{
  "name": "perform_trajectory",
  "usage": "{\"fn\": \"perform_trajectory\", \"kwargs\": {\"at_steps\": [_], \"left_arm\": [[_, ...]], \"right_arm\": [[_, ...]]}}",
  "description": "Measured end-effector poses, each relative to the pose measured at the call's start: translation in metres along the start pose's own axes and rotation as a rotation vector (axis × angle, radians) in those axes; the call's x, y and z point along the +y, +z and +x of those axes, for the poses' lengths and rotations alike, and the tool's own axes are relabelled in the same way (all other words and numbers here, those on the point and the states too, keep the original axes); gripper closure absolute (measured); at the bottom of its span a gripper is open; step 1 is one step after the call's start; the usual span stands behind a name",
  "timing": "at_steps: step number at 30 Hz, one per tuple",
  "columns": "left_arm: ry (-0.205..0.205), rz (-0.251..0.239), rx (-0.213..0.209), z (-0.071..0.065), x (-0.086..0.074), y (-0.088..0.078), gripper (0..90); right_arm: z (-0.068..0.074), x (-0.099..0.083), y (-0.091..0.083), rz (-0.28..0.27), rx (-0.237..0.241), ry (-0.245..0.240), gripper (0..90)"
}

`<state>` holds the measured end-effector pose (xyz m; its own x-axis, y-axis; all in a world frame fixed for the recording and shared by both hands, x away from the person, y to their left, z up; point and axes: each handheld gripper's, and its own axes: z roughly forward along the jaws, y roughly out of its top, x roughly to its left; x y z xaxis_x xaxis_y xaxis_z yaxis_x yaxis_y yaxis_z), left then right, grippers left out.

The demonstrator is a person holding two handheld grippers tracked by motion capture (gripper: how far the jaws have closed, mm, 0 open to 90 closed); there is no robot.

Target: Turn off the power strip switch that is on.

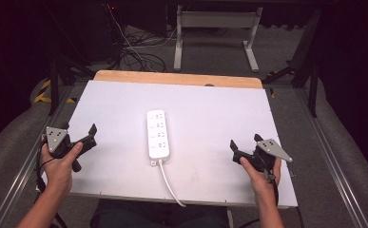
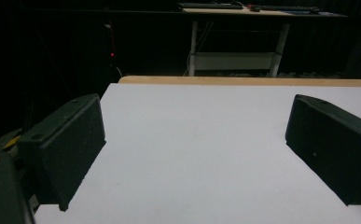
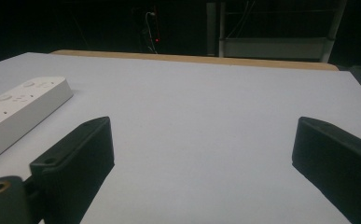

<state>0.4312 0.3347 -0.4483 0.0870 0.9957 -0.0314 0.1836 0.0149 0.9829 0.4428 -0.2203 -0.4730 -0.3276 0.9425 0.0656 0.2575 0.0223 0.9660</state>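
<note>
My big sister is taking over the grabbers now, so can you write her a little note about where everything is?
Left gripper: open, holding nothing, over the left side of the white table.
Right gripper: open, holding nothing, over the right side.
Power strip: flat in the middle of the table between the grippers, its cable trailing off the near edge.
Done: nothing visible yet; the strip is untouched.
Left: probably reaching in and handling the strip.
</note>
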Motion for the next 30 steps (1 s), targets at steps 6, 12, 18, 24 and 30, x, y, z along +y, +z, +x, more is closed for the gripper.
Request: {"fn": "perform_trajectory", "kwargs": {"at_steps": [6, 12, 18, 24, 30], "left_arm": [[0.008, -0.002, -0.007, -0.004, 0.001, 0.002, 7.6], [0.006, 0.0, -0.002, -0.006, 0.002, 0.003, 14.7], [-0.025, 0.006, 0.008, -0.004, 0.007, 0.002, 38.3], [-0.066, -0.01, -0.05, 0.0, 0.01, -0.001, 75.8], [-0.022, -0.011, -0.086, -0.001, 0.012, -0.003, 89.8]], "right_arm": [[-0.002, 0.0, -0.004, -0.007, -0.007, 0.0, 6.0], [-0.003, 0.0, -0.006, -0.006, -0.012, 0.001, 6.0], [-0.003, 0.0, -0.006, -0.003, -0.01, 0.0, 6.0], [-0.003, 0.001, -0.006, -0.007, -0.008, 0.002, 6.1], [-0.004, 0.001, -0.007, -0.01, -0.009, 0.003, 6.4]]}}
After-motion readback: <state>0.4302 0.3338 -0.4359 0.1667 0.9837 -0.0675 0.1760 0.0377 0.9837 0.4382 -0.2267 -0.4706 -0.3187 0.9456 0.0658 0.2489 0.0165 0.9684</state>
